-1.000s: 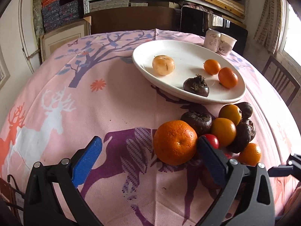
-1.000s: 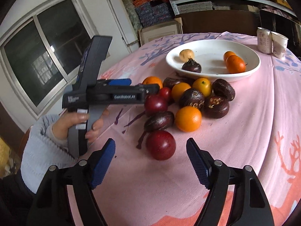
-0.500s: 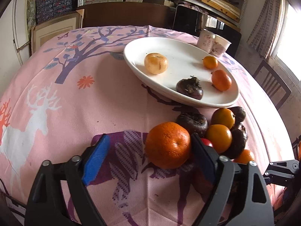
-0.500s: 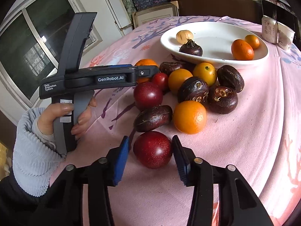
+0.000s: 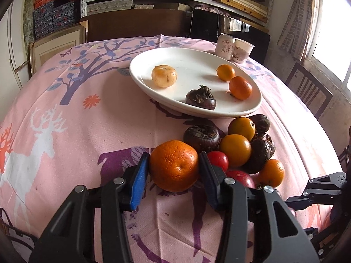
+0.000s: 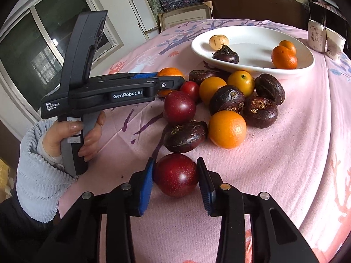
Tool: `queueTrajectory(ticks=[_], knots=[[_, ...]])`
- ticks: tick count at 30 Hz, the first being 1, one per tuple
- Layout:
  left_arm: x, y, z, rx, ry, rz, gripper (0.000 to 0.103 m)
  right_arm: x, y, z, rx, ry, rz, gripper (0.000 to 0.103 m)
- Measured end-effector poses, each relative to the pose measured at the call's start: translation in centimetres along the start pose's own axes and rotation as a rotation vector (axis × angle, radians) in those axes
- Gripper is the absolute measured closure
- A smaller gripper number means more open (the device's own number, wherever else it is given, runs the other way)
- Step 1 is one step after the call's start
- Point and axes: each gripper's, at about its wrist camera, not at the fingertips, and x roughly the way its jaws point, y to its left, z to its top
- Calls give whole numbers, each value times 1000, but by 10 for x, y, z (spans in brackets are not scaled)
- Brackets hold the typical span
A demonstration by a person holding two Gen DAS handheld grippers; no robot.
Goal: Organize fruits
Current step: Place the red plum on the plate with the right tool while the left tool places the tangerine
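A large orange [image 5: 174, 166] sits on the pink cloth at the near-left edge of the fruit pile. My left gripper [image 5: 174, 154] is closing its jaws on it, and both blue pads touch its sides. In the right wrist view a dark red plum [image 6: 176, 175] lies apart from the pile at the front, and my right gripper [image 6: 175, 161] is shut on it. The white plate [image 5: 197, 114] behind the pile holds a pale yellow fruit [image 5: 164, 75], a water chestnut [image 5: 200, 99] and two small oranges [image 5: 240, 87].
The pile [image 6: 228, 100] holds several oranges, dark water chestnuts, a second plum and a small red fruit. A can and a paper cup [image 5: 233, 48] stand behind the plate. A person's hand [image 6: 72, 131] in a blue sleeve holds the left gripper. A chair [image 5: 307, 89] stands at the right.
Both grippers went from wide open to closed around their fruit: the left on the large orange, the right on the red plum. Both edged slightly forward toward the fruit.
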Motion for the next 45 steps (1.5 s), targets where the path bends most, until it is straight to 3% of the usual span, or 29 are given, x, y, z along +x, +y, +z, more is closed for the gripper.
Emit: queueTrajectory(ticks=[4, 9, 16, 21, 26, 29, 31, 32, 37, 39, 45], knots=[[-13, 9, 2, -38, -56, 20, 58, -5, -7, -1, 30, -26, 32, 65], [-25, 16, 25, -79, -100, 5, 58, -29, -18, 2, 54, -143, 14, 65], [-5, 4, 94, -46, -137, 34, 58, -75, -50, 73, 84, -342, -120, 65], [37, -4, 130, -63, -113, 14, 58, -55, -77, 128, 98, -385, -183, 65], [76, -10, 148, -30, -78, 34, 58, -9, -99, 151, 105, -352, -206, 64], [92, -4, 148, -59, -62, 35, 55, 12, -108, 156, 85, -297, -219, 63], [97, 1, 145, -67, -47, 45, 42, 18, -112, 154, 87, -284, -217, 53], [97, 3, 144, -68, -49, 48, 38, 17, -114, 152, 93, -297, -225, 44], [73, 10, 142, -98, -92, 50, 28, -18, -105, 148, 108, -402, -211, 43], [56, 11, 135, -104, -119, 55, 16, -34, -100, 143, 120, -448, -200, 32], [12, 20, 91, -139, -159, 75, 11, -50, -100, 104, 190, -484, -181, 26]])
